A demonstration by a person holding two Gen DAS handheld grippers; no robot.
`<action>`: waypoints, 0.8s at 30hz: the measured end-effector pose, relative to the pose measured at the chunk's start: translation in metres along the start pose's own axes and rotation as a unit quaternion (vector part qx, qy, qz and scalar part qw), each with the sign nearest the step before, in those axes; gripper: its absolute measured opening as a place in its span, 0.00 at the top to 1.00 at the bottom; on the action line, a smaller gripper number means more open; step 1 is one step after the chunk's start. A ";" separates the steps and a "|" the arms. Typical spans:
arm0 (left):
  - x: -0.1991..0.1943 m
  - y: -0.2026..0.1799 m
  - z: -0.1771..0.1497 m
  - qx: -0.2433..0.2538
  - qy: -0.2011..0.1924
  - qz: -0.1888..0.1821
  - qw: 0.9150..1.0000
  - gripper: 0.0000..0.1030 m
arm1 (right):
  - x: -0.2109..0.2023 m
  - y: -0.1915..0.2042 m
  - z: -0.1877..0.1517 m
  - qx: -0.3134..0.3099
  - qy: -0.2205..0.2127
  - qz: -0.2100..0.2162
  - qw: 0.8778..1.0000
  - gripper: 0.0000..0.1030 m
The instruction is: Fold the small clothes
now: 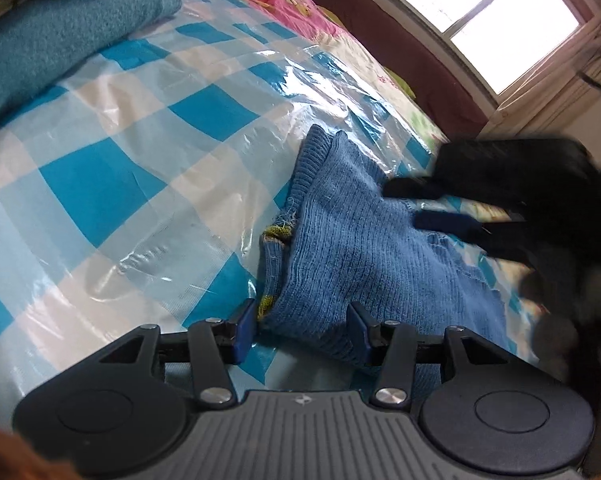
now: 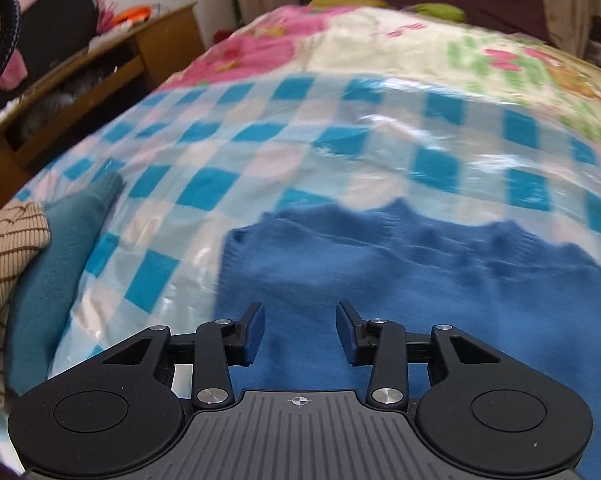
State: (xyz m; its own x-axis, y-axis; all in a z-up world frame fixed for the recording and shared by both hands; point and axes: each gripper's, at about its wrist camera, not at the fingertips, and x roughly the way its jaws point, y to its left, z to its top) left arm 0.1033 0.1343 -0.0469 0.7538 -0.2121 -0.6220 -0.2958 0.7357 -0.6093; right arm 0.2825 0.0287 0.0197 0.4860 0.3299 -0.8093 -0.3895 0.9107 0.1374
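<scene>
Blue-and-white checked plastic sheeting (image 1: pixel 112 184) covers the bed, with a window (image 1: pixel 484 20) beyond. On it lies a blue knit sweater (image 1: pixel 352 248), partly folded. Its lower edge sits between the parted fingers of the left claw (image 1: pixel 304 330). Above the knit, the right claw (image 2: pixel 300 332) hangs open, gripping nothing.

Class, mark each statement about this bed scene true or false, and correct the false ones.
1. The blue knit garment lies on a blue-and-white checked plastic sheet. True.
2. The right hand-held gripper is clamped on the garment. False: its jaws stand apart above the knit.
3. A teal knit lies off to the side. True.
4. The checked sheet is red. False: it is blue and white.
5. A window lets in daylight. True.
</scene>
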 end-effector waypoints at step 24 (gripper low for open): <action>0.003 -0.005 0.003 0.010 0.006 -0.011 1.000 0.44 | 0.075 0.063 0.015 -0.128 0.098 -0.101 0.982 0.54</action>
State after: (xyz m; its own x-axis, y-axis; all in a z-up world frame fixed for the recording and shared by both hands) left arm 0.1090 0.1317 -0.0442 0.7535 -0.2360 -0.6137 -0.2672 0.7428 -0.6138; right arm 0.3064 0.1143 -0.0234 0.4236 0.0725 -0.9030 -0.4971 0.8519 -0.1648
